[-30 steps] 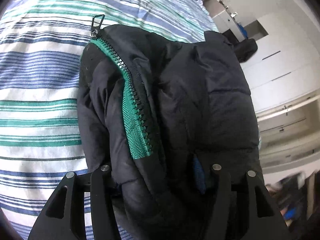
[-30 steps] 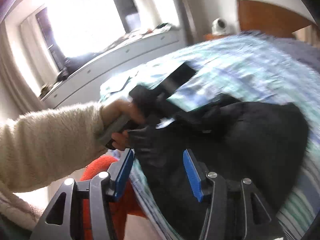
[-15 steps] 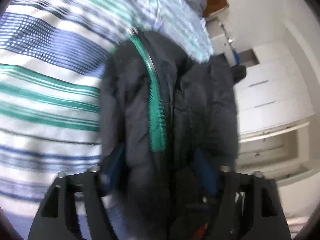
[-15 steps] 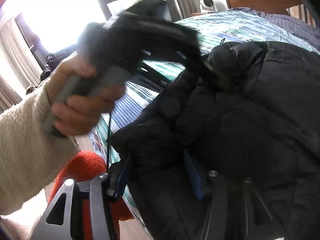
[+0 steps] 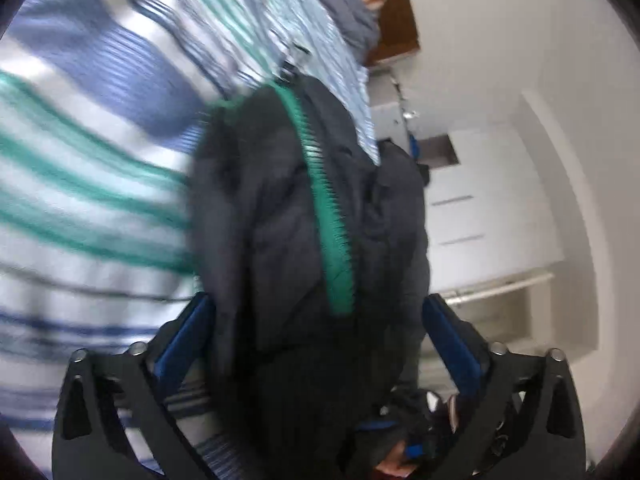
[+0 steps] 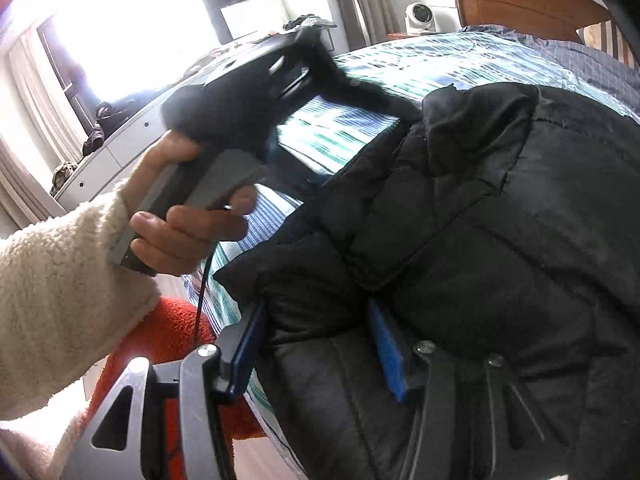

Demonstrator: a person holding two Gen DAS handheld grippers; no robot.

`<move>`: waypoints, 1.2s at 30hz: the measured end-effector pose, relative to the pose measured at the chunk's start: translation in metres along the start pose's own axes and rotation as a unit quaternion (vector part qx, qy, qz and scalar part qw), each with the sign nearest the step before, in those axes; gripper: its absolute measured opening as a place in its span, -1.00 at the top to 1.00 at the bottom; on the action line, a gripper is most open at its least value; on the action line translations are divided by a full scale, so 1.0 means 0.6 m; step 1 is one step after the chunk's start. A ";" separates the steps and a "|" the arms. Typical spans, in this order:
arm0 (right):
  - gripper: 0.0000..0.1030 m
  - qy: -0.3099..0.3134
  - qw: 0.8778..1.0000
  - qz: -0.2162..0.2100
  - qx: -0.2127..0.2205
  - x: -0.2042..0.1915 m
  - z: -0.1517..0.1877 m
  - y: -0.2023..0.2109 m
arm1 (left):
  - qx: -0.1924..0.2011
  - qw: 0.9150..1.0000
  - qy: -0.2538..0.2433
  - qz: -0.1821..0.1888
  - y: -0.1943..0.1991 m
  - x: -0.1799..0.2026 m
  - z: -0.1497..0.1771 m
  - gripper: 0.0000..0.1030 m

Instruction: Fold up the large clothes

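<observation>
**Letting go on one side, holding on the other**

Left wrist view first: the black padded jacket (image 5: 304, 220) lies bunched on the bed (image 5: 92, 184), its green zipper (image 5: 328, 216) running up the middle of the fold toward the headboard end. My left tool (image 5: 316, 320) is opening; its blue pads (image 5: 182, 336) stand wide, one on each side of the bundle, and neither looks pressed into the cloth. I judge I am releasing here because this part of the fold is already resting on the striped bedcover and needs no more support.

From the right wrist, the same jacket (image 6: 460, 240) hangs over the near edge of the bed (image 6: 400, 68). My right tool (image 6: 316, 344) is about half closed, with a thick roll of the padded fabric between its blue pads (image 6: 386, 354); it seems to grip that roll so the edge does not slide off toward the floor. My left hand (image 6: 188, 232), in a cream fleece sleeve (image 6: 60, 280), holds the other tool's grey handle above the bedcover. Behind it are a bright window (image 6: 132, 28) and a white dresser (image 6: 120, 148).
</observation>
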State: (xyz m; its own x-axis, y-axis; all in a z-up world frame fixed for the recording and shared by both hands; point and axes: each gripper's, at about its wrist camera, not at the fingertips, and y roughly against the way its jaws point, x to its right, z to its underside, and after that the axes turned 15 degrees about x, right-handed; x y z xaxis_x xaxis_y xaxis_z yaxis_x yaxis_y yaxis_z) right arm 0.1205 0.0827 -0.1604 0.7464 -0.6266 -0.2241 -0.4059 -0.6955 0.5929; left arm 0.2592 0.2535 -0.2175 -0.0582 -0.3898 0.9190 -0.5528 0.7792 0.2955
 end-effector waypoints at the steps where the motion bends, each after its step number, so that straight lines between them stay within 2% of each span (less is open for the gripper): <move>1: -0.02 0.001 1.000 0.000 0.000 0.000 0.001 -0.001 | -0.008 1.000 -0.004 0.004 -0.007 0.001 -0.002 -0.99; 5: -0.02 0.000 1.000 -0.001 0.000 -0.005 0.000 -0.006 | -0.053 0.998 -0.022 -0.009 -0.049 0.012 -0.006 -0.99; 9: -0.02 0.000 1.000 0.011 0.001 -0.004 -0.001 -0.011 | -0.117 0.986 -0.082 -0.091 -0.137 0.044 0.004 -0.99; 13: -0.05 -0.030 0.999 -0.005 -0.010 0.000 -0.024 0.025 | -0.129 0.983 -0.079 -0.100 -0.149 0.052 0.001 -0.99; 16: -0.05 -0.096 0.994 -0.019 0.039 0.041 -0.044 0.120 | -0.116 0.984 -0.094 -0.095 -0.135 0.055 0.005 -0.99; 17: -0.06 -0.119 0.991 -0.007 0.065 0.071 -0.044 0.159 | -0.110 0.985 -0.098 -0.094 -0.133 0.057 0.009 -0.99; 18: -0.18 -0.141 0.986 0.010 0.084 0.101 -0.038 0.189 | -0.106 0.985 -0.103 -0.094 -0.132 0.060 0.012 -0.99; 19: -0.42 -0.177 0.978 0.035 0.103 0.145 -0.024 0.222 | -0.104 0.985 -0.106 -0.094 -0.132 0.062 0.013 -0.99; 21: -0.56 -0.256 0.956 0.075 0.123 0.230 0.020 0.262 | -0.102 0.985 -0.107 -0.094 -0.125 0.065 0.022 -0.99; 23: -0.58 -0.345 0.926 0.095 0.120 0.310 0.081 0.278 | -0.101 0.985 -0.107 -0.094 -0.117 0.064 0.022 -0.99; 25: -0.58 -0.385 0.913 0.070 0.112 0.345 0.115 0.267 | -0.100 0.984 -0.108 -0.096 -0.106 0.060 0.025 -0.99; 29: -0.58 -0.415 0.901 -0.035 0.119 0.366 0.137 0.212 | -0.096 0.984 -0.108 -0.099 -0.104 0.068 0.037 -0.99; 31: -0.79 -0.422 0.897 -0.058 0.116 0.383 0.141 0.185 | -0.093 0.985 -0.108 -0.098 -0.103 0.069 0.039 -0.99; 34: -0.84 -0.423 0.896 -0.085 0.108 0.398 0.144 0.145 | -0.084 0.986 -0.105 -0.095 -0.090 0.065 0.052 -0.99; 36: -0.83 -0.415 0.899 -0.088 0.110 0.394 0.132 0.124 | -0.067 0.988 -0.101 -0.093 -0.088 0.062 0.055 -0.99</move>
State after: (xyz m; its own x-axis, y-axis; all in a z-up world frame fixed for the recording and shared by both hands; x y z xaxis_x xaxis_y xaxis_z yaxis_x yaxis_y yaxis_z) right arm 0.2248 -0.1448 -0.2303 0.1959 -0.4836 -0.8531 -0.4833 -0.8045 0.3451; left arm 0.2590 0.1816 -0.2075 -0.1378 -0.6124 0.7785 -0.4553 0.7372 0.4993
